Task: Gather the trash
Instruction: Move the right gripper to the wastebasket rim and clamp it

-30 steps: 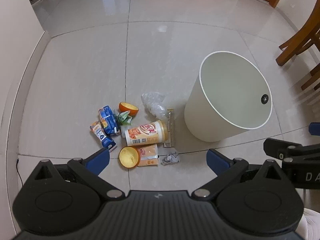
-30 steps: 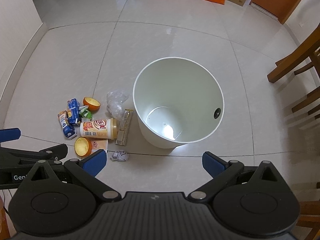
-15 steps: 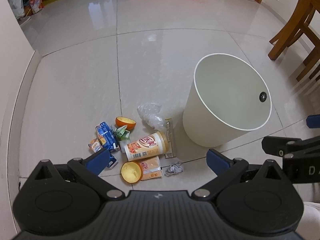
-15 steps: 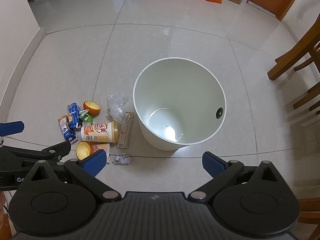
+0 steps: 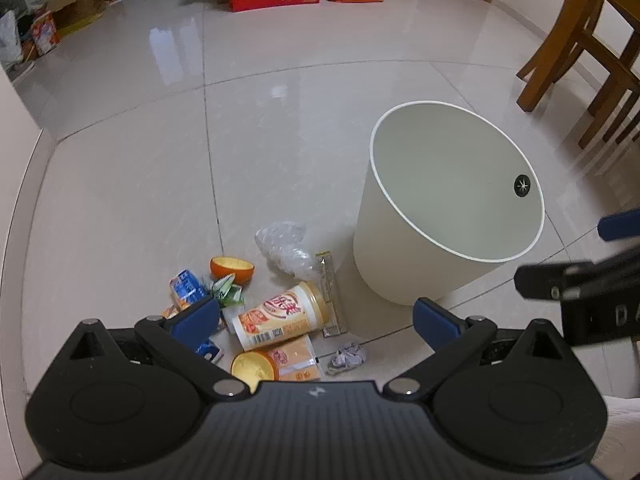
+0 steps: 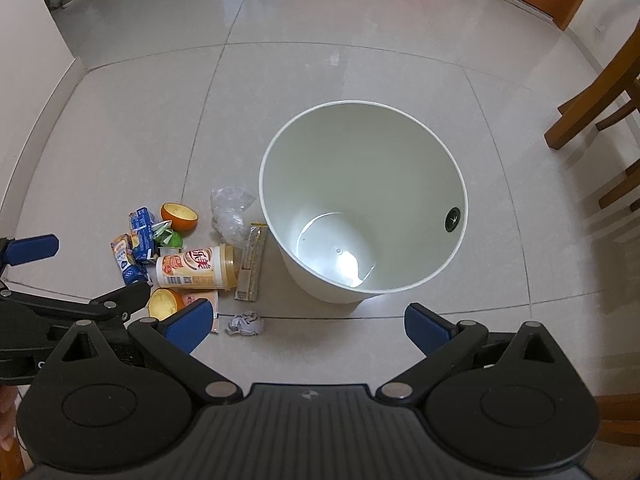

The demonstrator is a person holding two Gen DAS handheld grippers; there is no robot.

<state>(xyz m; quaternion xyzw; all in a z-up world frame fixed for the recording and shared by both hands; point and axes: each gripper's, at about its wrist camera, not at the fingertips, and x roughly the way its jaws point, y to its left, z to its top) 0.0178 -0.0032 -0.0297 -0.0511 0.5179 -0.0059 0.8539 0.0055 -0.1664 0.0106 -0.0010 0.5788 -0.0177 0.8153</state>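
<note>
Trash heaped on floor (image 6: pixel 360 80) just left of empty white bin (image 6: pixel 460 268), cup (image 5: pixel 280 316) on its side among wrappers. Left hand-held gripper (image 5: pixel 314 316) spread wide over cup, presumably lined up for pickup. Right hand-held gripper (image 6: pixel 306 326) spread, empty, before bin.

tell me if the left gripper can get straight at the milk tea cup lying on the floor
Probably yes. The left gripper is open and empty, and the milk tea cup lies on its side right between its fingertips in that view, with nothing over it. Wrappers and the orange lid crowd its sides, so a clean pinch may nudge them.
</note>
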